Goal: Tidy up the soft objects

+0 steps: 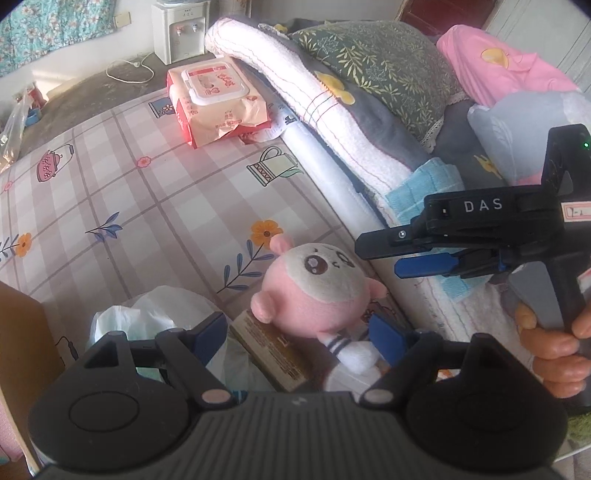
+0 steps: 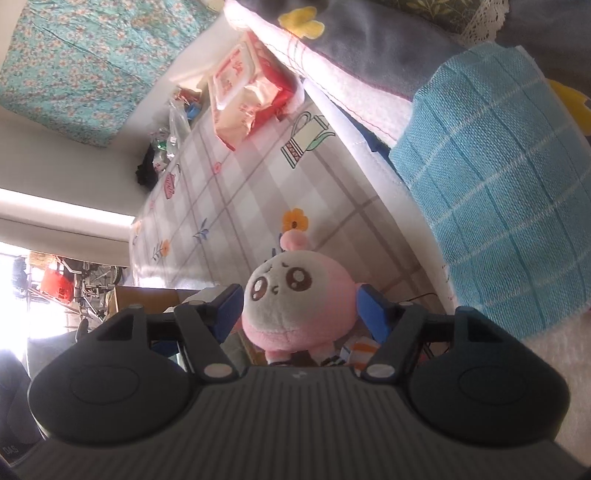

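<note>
Checked cloth (image 1: 155,192) printed with teapots and flowers covers the surface we work on, and at twelve o'clock in our left view a white water dispenser (image 1: 181,31) stands against the wall. A pack of wet wipes (image 1: 218,99) lies at eleven o'clock on the cloth; folded bedding (image 1: 332,122) is stacked from one to three o'clock, with a blue towel (image 2: 491,184) draped at its near edge. The pink plush toy (image 1: 314,288) sits near the middle, leaning on a tan box (image 1: 273,354), beside crumpled white plastic (image 1: 147,314) at seven o'clock.

Our left gripper (image 1: 295,328) points steeply down, fingers spread wide either side of the toy's lower body, holding nothing. Our right gripper (image 2: 299,310) comes in from three o'clock, gripped by a hand (image 1: 554,350); its blue pads (image 2: 373,314) flank the toy's head, and we cannot tell whether they press it
</note>
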A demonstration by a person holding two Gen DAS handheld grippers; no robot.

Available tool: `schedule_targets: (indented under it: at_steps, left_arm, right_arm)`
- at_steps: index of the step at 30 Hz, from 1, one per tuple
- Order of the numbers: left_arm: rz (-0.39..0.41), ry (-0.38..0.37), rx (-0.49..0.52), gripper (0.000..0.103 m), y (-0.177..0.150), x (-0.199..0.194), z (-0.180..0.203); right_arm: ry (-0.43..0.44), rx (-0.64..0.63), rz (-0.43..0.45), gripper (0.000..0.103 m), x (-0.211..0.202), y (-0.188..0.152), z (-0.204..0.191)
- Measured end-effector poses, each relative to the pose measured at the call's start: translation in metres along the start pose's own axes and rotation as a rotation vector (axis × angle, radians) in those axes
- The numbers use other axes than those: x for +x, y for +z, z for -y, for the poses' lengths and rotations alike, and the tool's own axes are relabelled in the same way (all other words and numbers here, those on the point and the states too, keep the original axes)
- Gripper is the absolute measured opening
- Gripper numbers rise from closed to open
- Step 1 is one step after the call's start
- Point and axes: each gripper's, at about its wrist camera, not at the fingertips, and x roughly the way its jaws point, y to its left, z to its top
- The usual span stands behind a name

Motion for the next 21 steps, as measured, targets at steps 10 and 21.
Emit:
schedule_targets:
  at_steps: [10, 21]
  left_arm:
    - [-0.158, -0.042, 0.012, 0.091, 0.030, 0.067, -0.002]
    - [-0.137, -0.038, -0.020, 0.086, 0.035, 0.068, 0.009]
  right_arm:
    - [0.060, 0.142, -0.161, 0.085, 0.061, 0.019, 0.024]
    - [0.168, 0.177, -0.161, 0.085, 0.062, 0.014, 0.024]
